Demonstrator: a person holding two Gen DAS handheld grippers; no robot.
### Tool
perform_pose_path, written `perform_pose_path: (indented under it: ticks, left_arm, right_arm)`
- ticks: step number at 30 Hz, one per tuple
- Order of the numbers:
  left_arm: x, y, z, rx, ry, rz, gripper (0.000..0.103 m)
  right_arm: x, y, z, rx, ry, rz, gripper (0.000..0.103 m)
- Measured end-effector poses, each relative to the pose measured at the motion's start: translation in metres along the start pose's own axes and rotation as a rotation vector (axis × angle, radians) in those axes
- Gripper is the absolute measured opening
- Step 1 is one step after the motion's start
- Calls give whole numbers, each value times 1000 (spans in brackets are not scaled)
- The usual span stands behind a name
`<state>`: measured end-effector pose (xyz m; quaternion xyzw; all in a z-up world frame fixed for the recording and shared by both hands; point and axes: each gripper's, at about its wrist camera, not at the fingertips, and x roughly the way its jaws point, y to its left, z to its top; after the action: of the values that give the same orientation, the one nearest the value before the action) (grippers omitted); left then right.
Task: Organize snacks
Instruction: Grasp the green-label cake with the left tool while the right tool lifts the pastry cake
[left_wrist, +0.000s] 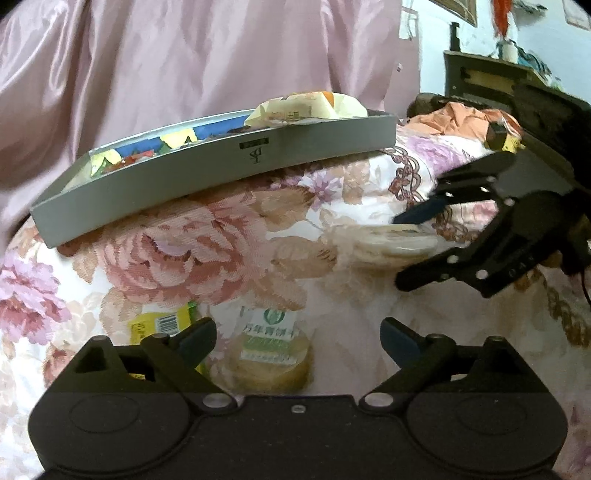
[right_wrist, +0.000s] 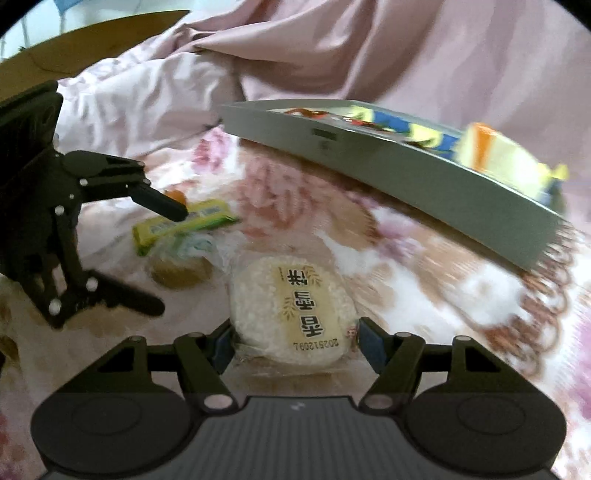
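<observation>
A round rice cracker packet (right_wrist: 291, 310) lies on the floral bedspread. My right gripper (right_wrist: 295, 339) has its blue pads against the packet's two sides, shut on it. In the left wrist view the right gripper (left_wrist: 400, 251) straddles the same packet (left_wrist: 391, 240). My left gripper (left_wrist: 297, 328) stands open above a green-labelled biscuit packet (left_wrist: 269, 354), with a yellow-green packet (left_wrist: 162, 325) beside its left finger. A grey tray (left_wrist: 221, 162) further back holds several colourful snacks, among them a yellow and orange packet (left_wrist: 306, 105).
Pink satin bedding (left_wrist: 184, 55) rises behind the tray (right_wrist: 369, 162). An orange cloth (left_wrist: 465, 114) and dark furniture (left_wrist: 480, 77) lie at the right. The floral bedspread (left_wrist: 229, 240) between tray and grippers carries only the loose packets. A brown board (right_wrist: 74, 40) shows at the far left.
</observation>
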<state>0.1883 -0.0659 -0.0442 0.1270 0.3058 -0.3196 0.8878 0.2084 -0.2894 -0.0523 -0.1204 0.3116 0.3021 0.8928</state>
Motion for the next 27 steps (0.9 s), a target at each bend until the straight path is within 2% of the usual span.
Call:
perform_pose_path:
  ticks: [6, 11, 15, 17, 21, 27]
  left_arm:
    - [12, 1, 9, -89, 34, 40, 91]
    - [19, 4, 12, -169, 72, 86, 91]
    - [26, 6, 9, -206, 131, 123, 80]
    - [25, 6, 8, -222, 129, 132, 79]
    - [24, 4, 9, -252, 135, 152, 69]
    - [20, -6, 9, -335, 156, 241, 56]
  right_arm:
    - [-17, -2, -10, 55, -1, -88, 72]
    - [-17, 2, -12, 75, -7, -76, 74]
    - [-10, 8, -16, 72, -21, -66, 85]
    - [-7, 11, -17, 63, -29, -72, 89]
    - [-2, 14, -19, 58, -37, -95, 90]
    - [8, 9, -19, 101, -40, -139, 92]
